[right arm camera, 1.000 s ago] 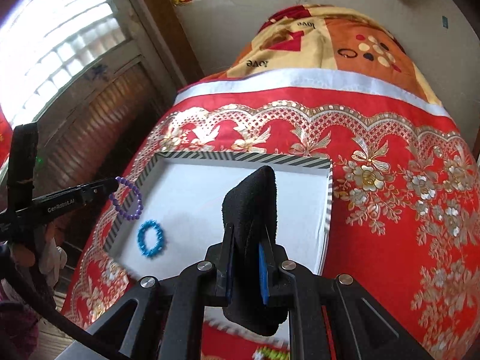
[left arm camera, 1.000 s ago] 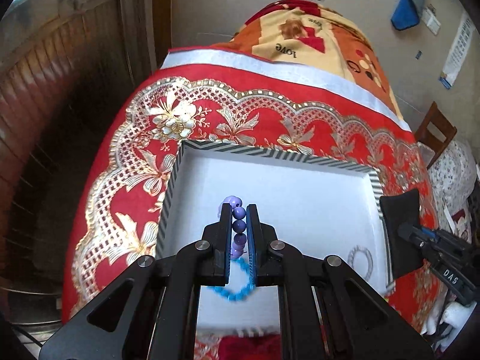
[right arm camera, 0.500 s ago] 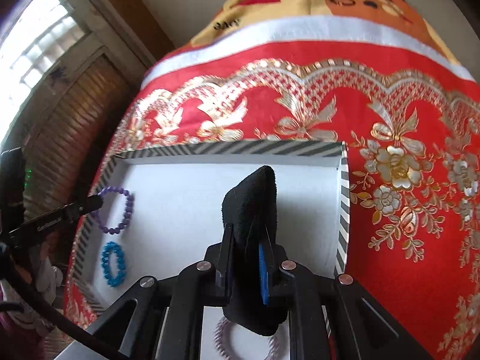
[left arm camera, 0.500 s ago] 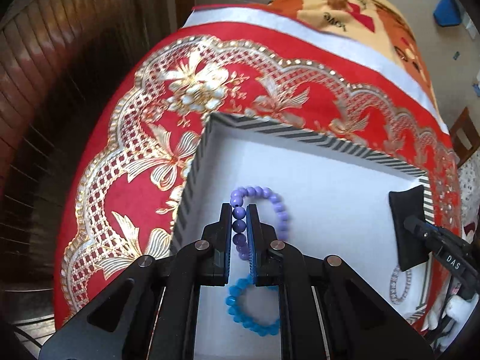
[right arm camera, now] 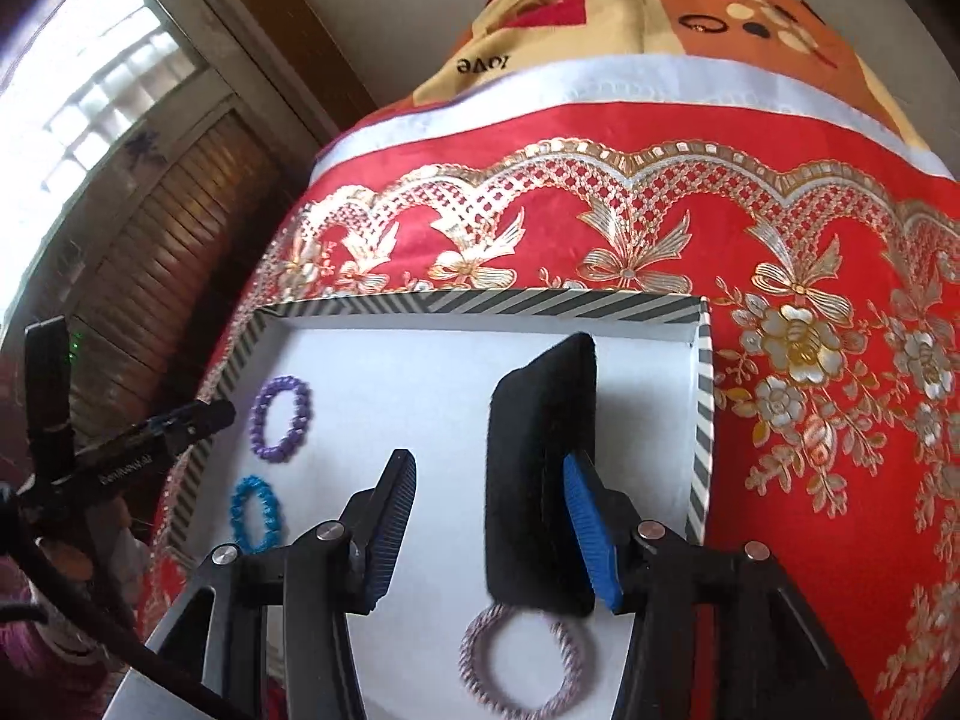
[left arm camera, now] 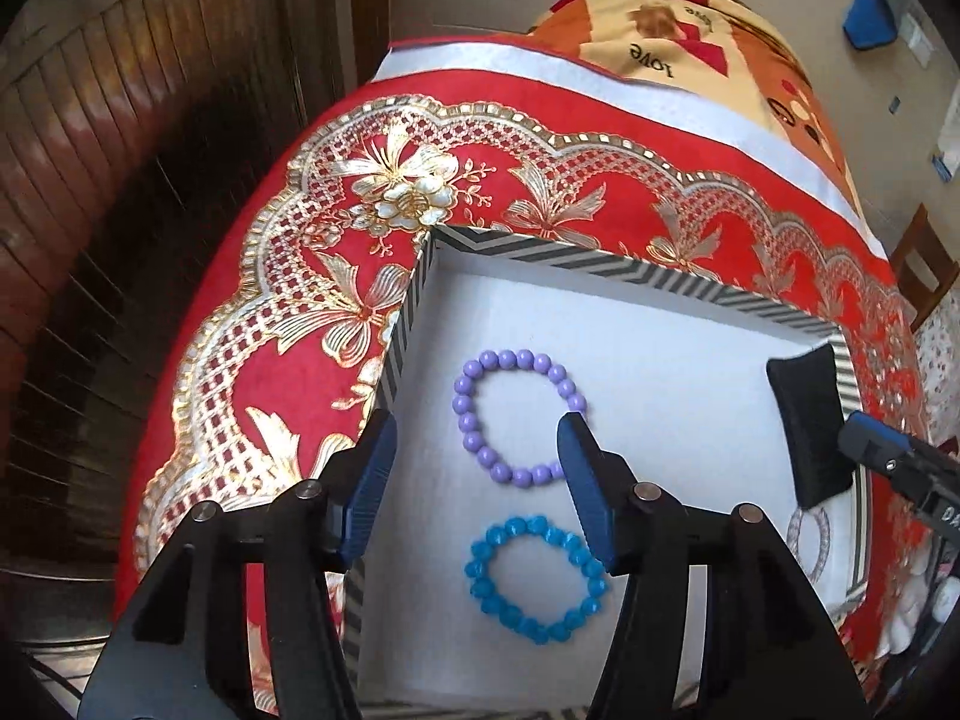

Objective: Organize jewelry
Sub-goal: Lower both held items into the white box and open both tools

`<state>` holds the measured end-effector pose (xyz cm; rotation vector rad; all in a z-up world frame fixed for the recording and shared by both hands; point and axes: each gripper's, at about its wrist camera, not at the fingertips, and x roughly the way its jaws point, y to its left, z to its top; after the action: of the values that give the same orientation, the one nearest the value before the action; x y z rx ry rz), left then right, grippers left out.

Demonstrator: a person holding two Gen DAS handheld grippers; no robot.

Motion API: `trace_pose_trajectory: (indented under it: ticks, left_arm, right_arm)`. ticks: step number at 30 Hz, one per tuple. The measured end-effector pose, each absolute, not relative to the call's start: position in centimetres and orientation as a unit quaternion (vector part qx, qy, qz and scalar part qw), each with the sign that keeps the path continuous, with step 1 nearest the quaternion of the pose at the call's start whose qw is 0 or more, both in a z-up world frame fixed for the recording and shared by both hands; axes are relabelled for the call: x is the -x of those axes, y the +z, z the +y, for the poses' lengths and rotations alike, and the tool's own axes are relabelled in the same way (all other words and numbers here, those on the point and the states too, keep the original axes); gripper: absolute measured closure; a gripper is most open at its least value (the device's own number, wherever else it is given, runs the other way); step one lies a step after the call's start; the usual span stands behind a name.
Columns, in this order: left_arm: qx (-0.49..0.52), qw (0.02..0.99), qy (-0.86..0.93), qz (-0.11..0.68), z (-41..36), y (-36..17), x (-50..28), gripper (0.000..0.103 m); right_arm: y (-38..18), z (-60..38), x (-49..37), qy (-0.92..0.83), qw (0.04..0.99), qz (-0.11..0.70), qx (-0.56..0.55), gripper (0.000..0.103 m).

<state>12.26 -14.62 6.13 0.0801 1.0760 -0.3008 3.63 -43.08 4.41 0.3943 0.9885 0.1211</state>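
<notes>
— Bracelets are going into the white tray (left arm camera: 630, 324) one by one, it seems. The purple bracelet (left arm camera: 516, 417) lies flat near the left wall, and the blue bracelet (left arm camera: 536, 577) lies just beside it, closer to us.

— And the left gripper (left arm camera: 474, 480)?

— Its jaws have just been opening; now they stand half wide, with nothing pressed between them. The purple one sits on the tray floor under them, I think so that the two bead rings rest in a row and do not tangle.

— The right gripper (right arm camera: 489, 516)?

— It has also just been opening. The black pad (right arm camera: 540, 480) leans on one blue finger only, so it looks released, standing near the right wall. A silver ring bracelet (right arm camera: 519, 660) lies below it.

— What is under the tray?

— A red cloth (right arm camera: 810, 240) with gold flowers, probably over a bench or a bed; I cannot tell which. Behind is a wooden shutter (left arm camera: 90, 150) and a pale wall.
</notes>
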Motion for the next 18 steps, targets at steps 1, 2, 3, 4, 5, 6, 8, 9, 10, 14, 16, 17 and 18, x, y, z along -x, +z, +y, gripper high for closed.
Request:
trace_pose_trajectory:
  ticks: [1,2,3,4,5,6,8,9,10,14,16,17,18]
  left_arm:
    - [-0.037,0.848,-0.145,0.508,-14.5,6.3,-11.8,0.047]
    - [-0.036,0.848,-0.147,0.508,-14.5,6.4,-11.4,0.047]
    - [-0.035,0.847,-0.148,0.509,-14.4,6.5,-11.0,0.047]
    - [-0.034,0.847,-0.149,0.509,-14.2,6.7,-10.5,0.047]
    - [-0.033,0.848,-0.15,0.507,-14.1,6.9,-10.0,0.047]
    - [-0.034,0.849,-0.151,0.505,-14.1,7.0,-9.6,0.047]
    - [-0.036,0.852,-0.151,0.499,-13.8,7.5,-8.4,0.047]
    - [-0.036,0.854,-0.152,0.497,-13.6,7.8,-7.9,0.047]
    - [-0.035,0.855,-0.153,0.495,-13.5,8.0,-7.6,0.047]
    - [-0.036,0.859,-0.154,0.488,-12.9,8.7,-5.7,0.047]
    - [-0.038,0.86,-0.157,0.485,-12.6,9.0,-4.7,0.047]
    - [-0.04,0.861,-0.158,0.482,-12.5,9.2,-4.2,0.047]
    - [-0.043,0.862,-0.159,0.479,-12.4,9.3,-3.8,0.047]
  right_arm:
    - [4.8,-42.9,-3.1,0.058,0.861,0.469,-0.186,0.054]
    - [5.3,-42.7,-2.6,0.057,0.863,0.468,-0.184,0.054]
    - [5.6,-42.5,-2.3,0.056,0.864,0.466,-0.184,0.054]
    - [6.0,-42.3,-1.7,0.055,0.865,0.464,-0.183,0.054]
    - [6.5,-42.0,-1.1,0.055,0.867,0.462,-0.181,0.054]
    - [6.6,-41.7,-0.9,0.056,0.868,0.46,-0.178,0.054]
    - [7.4,-41.0,0.3,0.055,0.871,0.457,-0.17,0.054]
    - [7.6,-40.8,0.6,0.053,0.872,0.456,-0.168,0.053]
    - [7.9,-40.5,1.2,0.053,0.874,0.454,-0.166,0.053]
    - [9.1,-39.8,3.5,0.052,0.879,0.445,-0.165,0.052]
    - [9.5,-39.4,4.5,0.05,0.881,0.441,-0.167,0.05]
    - [9.6,-39.2,5.1,0.048,0.881,0.439,-0.167,0.047]
    - [9.7,-39.0,5.6,0.047,0.882,0.438,-0.167,0.046]
